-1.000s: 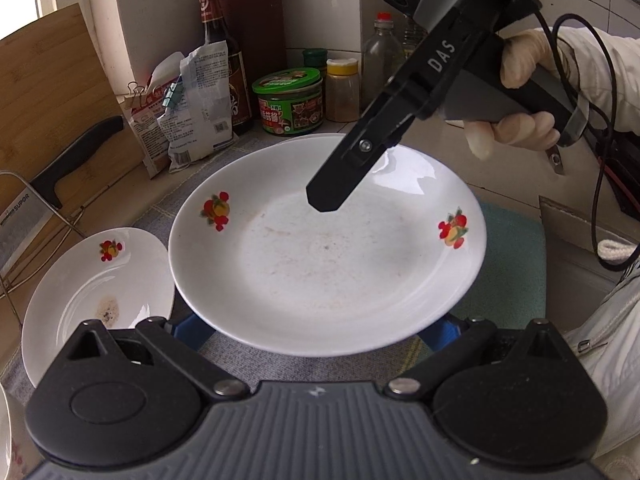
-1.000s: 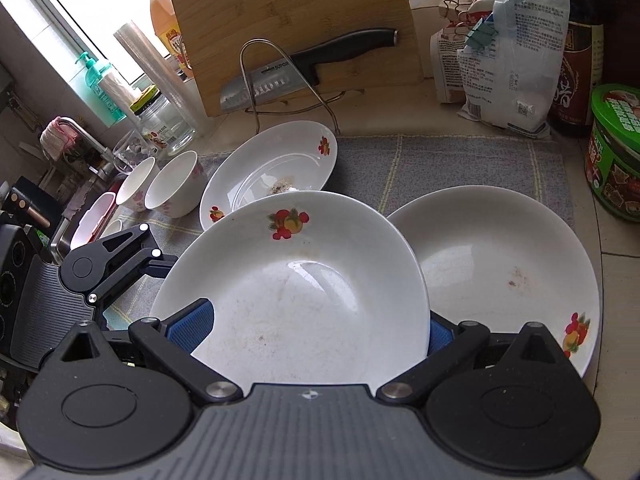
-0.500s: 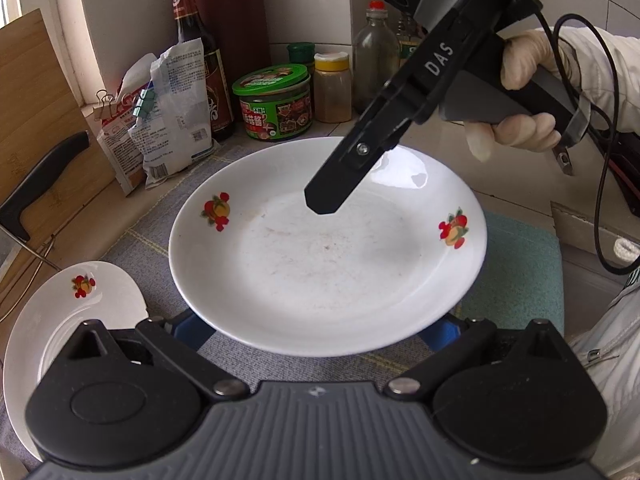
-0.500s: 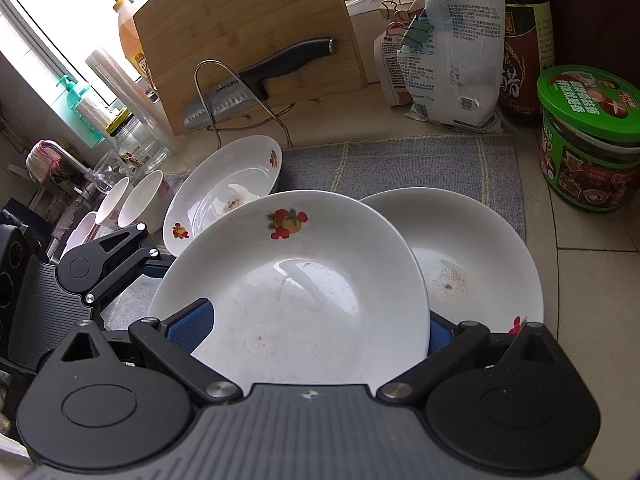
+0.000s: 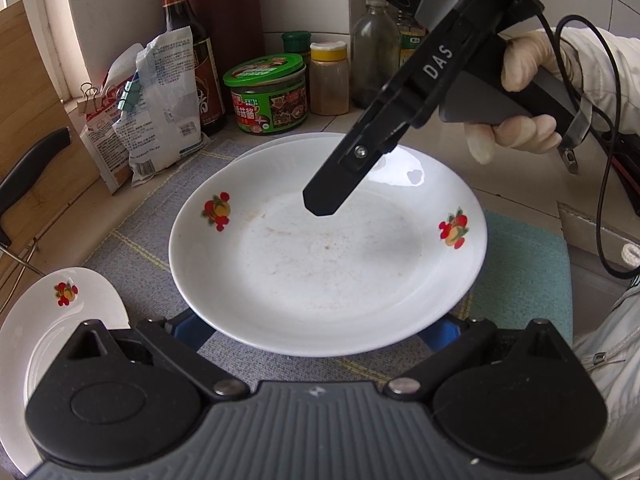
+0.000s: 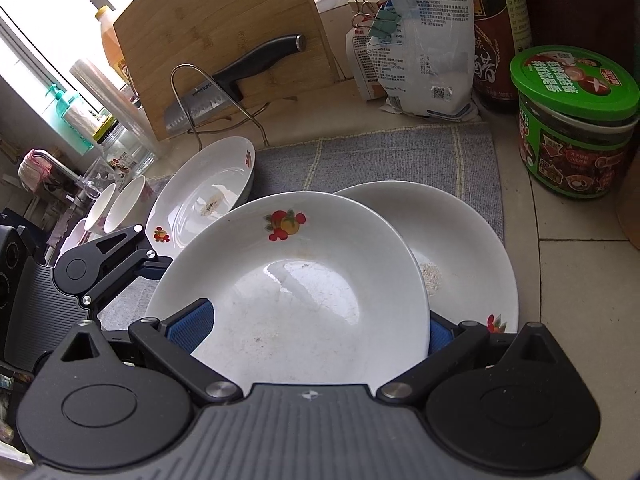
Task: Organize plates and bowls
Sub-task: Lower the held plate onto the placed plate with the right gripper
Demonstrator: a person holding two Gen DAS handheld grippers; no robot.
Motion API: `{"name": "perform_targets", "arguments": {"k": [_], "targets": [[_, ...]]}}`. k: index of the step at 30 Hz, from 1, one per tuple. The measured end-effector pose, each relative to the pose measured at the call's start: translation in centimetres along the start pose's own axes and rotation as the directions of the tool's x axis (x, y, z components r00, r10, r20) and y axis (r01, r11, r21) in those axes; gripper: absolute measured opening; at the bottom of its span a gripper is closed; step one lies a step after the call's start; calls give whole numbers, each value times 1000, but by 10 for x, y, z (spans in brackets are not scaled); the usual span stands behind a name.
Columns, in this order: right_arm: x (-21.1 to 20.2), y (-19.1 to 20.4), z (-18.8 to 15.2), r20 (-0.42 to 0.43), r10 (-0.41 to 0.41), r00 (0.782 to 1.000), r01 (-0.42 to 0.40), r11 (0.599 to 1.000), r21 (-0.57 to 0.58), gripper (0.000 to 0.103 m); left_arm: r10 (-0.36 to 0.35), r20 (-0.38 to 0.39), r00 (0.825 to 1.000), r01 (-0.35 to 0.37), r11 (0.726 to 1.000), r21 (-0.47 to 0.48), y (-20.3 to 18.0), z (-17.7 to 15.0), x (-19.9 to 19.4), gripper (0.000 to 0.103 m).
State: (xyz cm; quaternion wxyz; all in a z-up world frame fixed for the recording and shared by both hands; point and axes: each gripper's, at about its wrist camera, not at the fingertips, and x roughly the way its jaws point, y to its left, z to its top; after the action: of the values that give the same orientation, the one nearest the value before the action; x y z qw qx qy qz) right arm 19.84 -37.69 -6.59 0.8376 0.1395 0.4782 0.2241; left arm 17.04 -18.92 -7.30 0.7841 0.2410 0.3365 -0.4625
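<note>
**Two grippers, one plate, over a second plate**

Left gripper [image 5: 320,330] sits at the bottom of its frame, blue pads spread wide around the near rim of the plate [image 5: 328,248], and the plate fills the gap. Right gripper [image 6: 316,328] does the same from the other side, jaws wide, clamping the same plate [image 6: 296,292]. In the left view the right gripper [image 5: 320,204] slants down from upper right, a gloved hand [image 5: 520,112] wrapped round its handle, its tip over the plate's centre.

The plate is white, deep, fruit prints on the rim, faint brown smears inside. It hangs just above a second plate [image 6: 468,264] on the grey mat [image 6: 400,156]; whether they touch, I cannot tell. A third plate [image 6: 208,192] lies to the left of centre.
</note>
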Motion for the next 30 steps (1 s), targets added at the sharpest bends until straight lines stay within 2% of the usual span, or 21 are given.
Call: {"name": "perform_targets", "arguments": {"k": [19,30], "targets": [[1,-17,-1,1,-4,1000,4,999,38,103,-15,-25,1000,16,999,33,5,7,19,102],[-2,-25,-4,8,-11,1000,10,998,66,103,-30,-38,999,31,999,22,12,8,28,102]]}}
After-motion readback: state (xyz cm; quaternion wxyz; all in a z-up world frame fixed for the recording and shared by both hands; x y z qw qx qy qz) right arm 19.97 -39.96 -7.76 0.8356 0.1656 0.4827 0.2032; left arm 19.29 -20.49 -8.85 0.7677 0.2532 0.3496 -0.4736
